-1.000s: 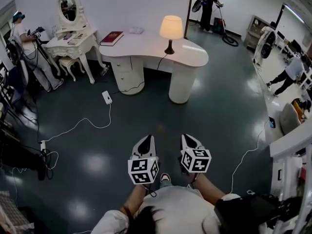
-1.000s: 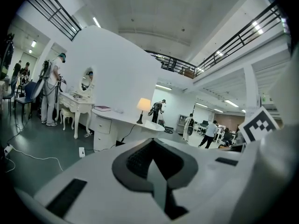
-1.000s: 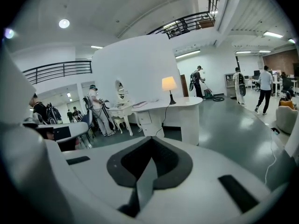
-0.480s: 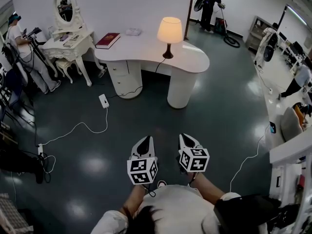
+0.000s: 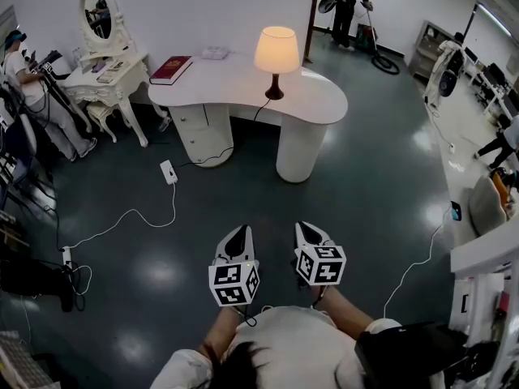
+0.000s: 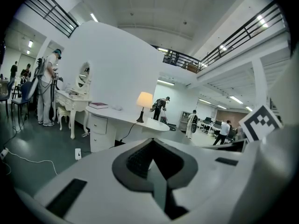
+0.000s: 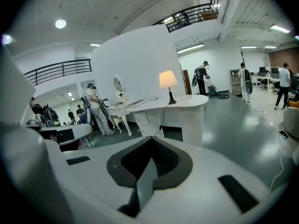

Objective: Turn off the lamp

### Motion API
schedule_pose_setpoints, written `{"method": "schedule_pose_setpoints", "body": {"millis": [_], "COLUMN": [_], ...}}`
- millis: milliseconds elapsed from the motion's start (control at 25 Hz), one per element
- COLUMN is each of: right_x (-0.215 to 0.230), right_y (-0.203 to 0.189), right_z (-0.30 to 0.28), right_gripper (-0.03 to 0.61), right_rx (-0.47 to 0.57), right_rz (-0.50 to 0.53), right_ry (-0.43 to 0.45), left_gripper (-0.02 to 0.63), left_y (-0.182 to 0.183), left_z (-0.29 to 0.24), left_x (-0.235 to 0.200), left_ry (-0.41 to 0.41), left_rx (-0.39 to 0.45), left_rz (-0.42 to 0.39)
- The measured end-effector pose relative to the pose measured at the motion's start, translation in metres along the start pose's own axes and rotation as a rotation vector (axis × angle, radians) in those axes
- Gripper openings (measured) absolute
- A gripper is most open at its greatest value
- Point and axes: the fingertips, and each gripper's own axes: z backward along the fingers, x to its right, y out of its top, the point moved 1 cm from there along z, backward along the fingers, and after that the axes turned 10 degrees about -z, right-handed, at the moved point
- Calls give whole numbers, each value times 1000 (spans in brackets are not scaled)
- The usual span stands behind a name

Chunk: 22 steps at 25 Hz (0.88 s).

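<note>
Over on the left, a dressing table (image 5: 113, 75) with an oval mirror (image 5: 97, 10) stands against the wall, and a person (image 5: 28, 79) is busy at it with their own gear; none of that bears on the job. Next along is the curved white desk (image 5: 219, 96), with a red book (image 5: 171, 69) near its left end.

On the floor in front of the desk lies a small white box (image 5: 168, 171) on a cable, and the lamp's cord (image 5: 263, 106) drops over the desk edge towards it. I'd guess the box is a plug or a switch, but it is too small to tell.

The left gripper (image 5: 238, 235) is held low and close to the body, pointing at the desk, its jaws pressed together with nothing between them. That looks like a carrying pose for the walk over, since there is nothing to grasp yet.

The lamp (image 5: 276, 55) stands at the middle of the desk, shade glowing, so it is plainly on. It is well apart from both grippers, across open floor.

The right gripper (image 5: 311, 232) sits just beside the left one, jaws likewise closed and empty.

Where the lamp's switch is I cannot make out: nothing shows on the base or stem from here. The holder is cut off at the bottom edge. Farther right, other people work at the back of the room.
</note>
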Motion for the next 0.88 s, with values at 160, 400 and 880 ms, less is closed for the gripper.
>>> {"method": "schedule_pose_setpoints", "body": {"millis": [160,400,880], "right_x": [11,20,41], "right_y": [0,-8,1], "right_z": [-9,-21,-81], "right_gripper": [-2,-2,-2], "right_rx": [-14,-37,-47], "right_rz": [-1,-25,-73], "right_ry": [-2,-10,-88], "left_gripper": [8,8,8], "left_y": [-2,-15,-2], "left_z": [-13,-22,-82], "left_x": [0,-2,-55], "left_ry": [2,0,24], "left_rx": [-8,-47,-27], "left_rz": [0,-8,-43]}}
